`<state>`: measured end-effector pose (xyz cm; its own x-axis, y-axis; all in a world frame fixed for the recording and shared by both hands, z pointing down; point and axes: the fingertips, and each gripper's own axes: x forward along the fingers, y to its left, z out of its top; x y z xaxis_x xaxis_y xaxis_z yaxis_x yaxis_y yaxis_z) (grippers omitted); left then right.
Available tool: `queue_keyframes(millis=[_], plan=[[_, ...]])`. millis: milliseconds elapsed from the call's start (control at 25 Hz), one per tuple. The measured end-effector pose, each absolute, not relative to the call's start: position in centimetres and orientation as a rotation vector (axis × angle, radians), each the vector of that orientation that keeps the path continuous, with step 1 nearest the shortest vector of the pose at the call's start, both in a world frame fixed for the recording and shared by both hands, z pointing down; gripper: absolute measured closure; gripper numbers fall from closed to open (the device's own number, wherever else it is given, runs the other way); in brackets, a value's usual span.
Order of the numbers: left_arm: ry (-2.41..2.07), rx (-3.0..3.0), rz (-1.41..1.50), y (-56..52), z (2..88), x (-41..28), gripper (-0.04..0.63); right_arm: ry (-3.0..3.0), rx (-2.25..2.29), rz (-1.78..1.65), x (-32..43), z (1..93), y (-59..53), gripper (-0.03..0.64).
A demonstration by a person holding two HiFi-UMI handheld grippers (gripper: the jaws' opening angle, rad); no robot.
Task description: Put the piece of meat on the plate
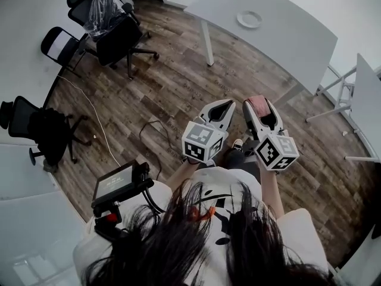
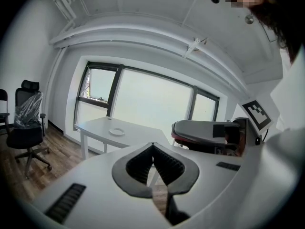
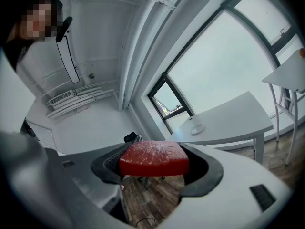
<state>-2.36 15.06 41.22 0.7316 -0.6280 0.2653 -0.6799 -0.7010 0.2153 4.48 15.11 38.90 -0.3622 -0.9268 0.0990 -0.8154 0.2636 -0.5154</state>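
I am gripping the piece of meat (image 3: 153,157) in my right gripper (image 1: 257,107), whose jaws are standing wide apart and pressing on either side of the red slab, so that it is hanging between the dark pads above the wooden floor (image 1: 178,88). My left gripper (image 2: 153,146) is carrying nothing: its jaws are clenched, with the ribbed pads meeting at the tips. In the head view I am holding both grippers side by side in front of my body, near each other but not touching, each one showing its marker cube, the left cube (image 1: 202,140) and the right cube (image 1: 277,152), on the end nearest me. The plate (image 1: 249,19) is sitting empty on the white table (image 1: 286,40), well apart from the meat and ahead of both grippers. In the right gripper view the plate is appearing small, beyond the meat and just above its right end; in the left gripper view it is lying on the tabletop to the left of my closed jaws. Black office chairs (image 1: 116,37) are standing on the floor off to my left, and a thin cable (image 1: 95,115) is trailing across the boards beside them. A small screen (image 1: 119,183) is sitting on a mount at my left shoulder.
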Motion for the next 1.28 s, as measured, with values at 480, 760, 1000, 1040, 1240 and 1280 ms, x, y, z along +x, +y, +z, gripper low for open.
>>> queue_keyframes(millis=[480, 760, 1000, 1040, 1240, 1280], plan=[[-1.016, 2.635, 0.262, 8.0, 41.9, 4.6, 0.591, 2.311, -1.616, -0.750, 11.6, 39.7, 7.9, 0.314], [-1.060, 2.615, 0.247, 6.3, 40.8, 6.1, 0.591, 2.339, -1.592, -0.776, 13.3, 39.1, 5.6, 0.314], [-1.107, 2.580, 0.249, 5.3, 40.9, 5.6, 0.591, 2.343, -1.561, -0.791, 13.7, 38.9, 4.4, 0.314], [-1.112, 2.577, 0.252, 5.1, 40.9, 5.8, 0.591, 2.341, -1.556, -0.794, 13.9, 39.0, 4.2, 0.314], [-1.142, 2.576, 0.266, 4.4, 40.8, 6.3, 0.591, 2.310, -1.558, -0.809, 15.0, 39.4, 3.4, 0.314], [-1.149, 2.580, 0.266, 4.4, 40.6, 6.3, 0.591, 2.299, -1.565, -0.811, 15.2, 39.3, 3.3, 0.314]])
